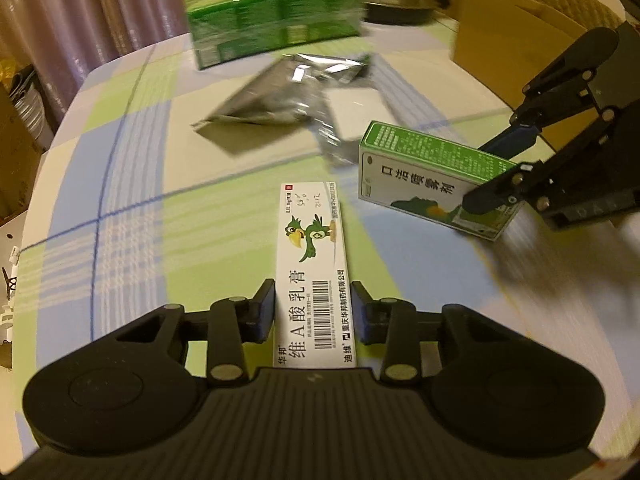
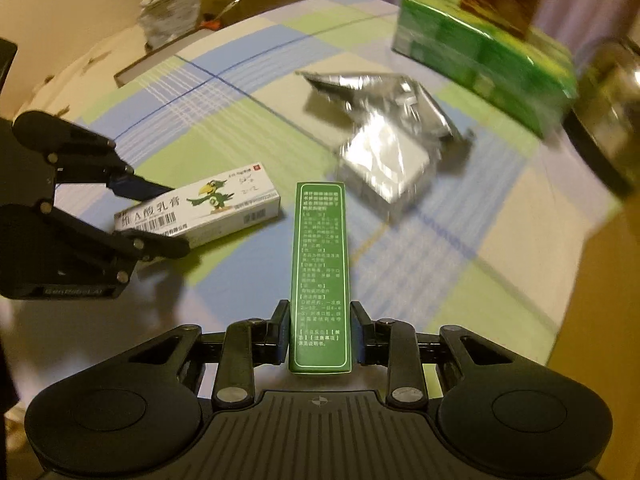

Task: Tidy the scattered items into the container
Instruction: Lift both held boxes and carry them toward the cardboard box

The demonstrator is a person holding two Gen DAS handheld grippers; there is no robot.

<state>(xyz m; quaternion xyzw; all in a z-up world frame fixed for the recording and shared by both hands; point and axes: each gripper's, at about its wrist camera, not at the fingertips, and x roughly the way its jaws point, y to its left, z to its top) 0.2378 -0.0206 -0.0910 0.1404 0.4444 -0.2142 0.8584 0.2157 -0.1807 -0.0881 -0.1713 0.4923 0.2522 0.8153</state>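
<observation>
Left tool (image 1: 313,312) is clamped on the near end of the white ointment box (image 1: 312,268), one pad against each long side, and the right tool (image 2: 320,330) is likewise clamped on the green-and-white spray box (image 2: 320,268), gripping it across its narrow green face. No earlier picture is given, so only the grip itself can be told. Each box sticks far out ahead of its pads, so the step in hand, carrying both to the container, would go best with a straight lift clear of the checked table (image 1: 132,184) and no quick wrist turns, as a long box held by one end could pivot or slip. The two tools are near each other, so they should part before they swing. Beyond the boxes lie crumpled silver foil packets (image 1: 280,100), not yet tidied, and behind them a large green wrapped pack (image 1: 276,20) with a brown box on top. A tan cardboard box (image 1: 516,40) at the far right of the left view is probably the container; the right tool stands between it and the left one, so the right should go first.
</observation>
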